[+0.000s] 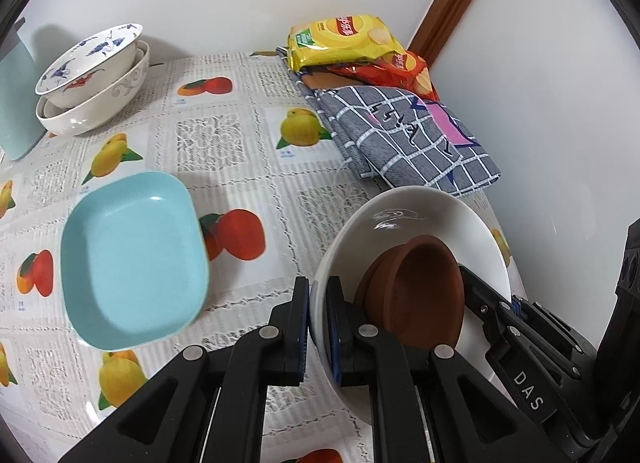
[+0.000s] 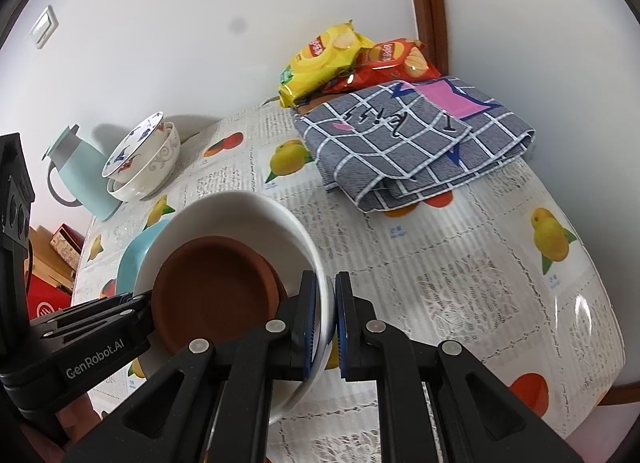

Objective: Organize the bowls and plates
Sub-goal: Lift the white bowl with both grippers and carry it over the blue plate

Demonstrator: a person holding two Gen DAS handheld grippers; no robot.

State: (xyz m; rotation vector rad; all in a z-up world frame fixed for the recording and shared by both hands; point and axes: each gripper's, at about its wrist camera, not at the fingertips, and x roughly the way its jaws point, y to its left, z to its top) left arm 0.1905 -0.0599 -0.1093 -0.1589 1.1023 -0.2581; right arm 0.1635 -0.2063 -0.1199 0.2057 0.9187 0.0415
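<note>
Both grippers hold one white plate point(image 1: 424, 219) above the table, with a brown clay saucer point(image 1: 424, 287) lying tilted in it. My left gripper point(image 1: 319, 317) is shut on the plate's left rim. My right gripper point(image 2: 326, 321) is shut on the plate's point(image 2: 248, 211) right rim; the saucer point(image 2: 212, 295) shows there too. A light blue rectangular dish point(image 1: 132, 259) lies on the table to the left. Two stacked bowls point(image 1: 92, 75), the upper with blue and red painting, stand at the far left.
A folded grey checked cloth point(image 1: 404, 135) and yellow and red chip bags point(image 1: 344, 43) lie at the far right by the wall. A pale blue jug point(image 2: 80, 171) stands beside the stacked bowls. The fruit-print tablecloth point(image 1: 240, 151) covers the table.
</note>
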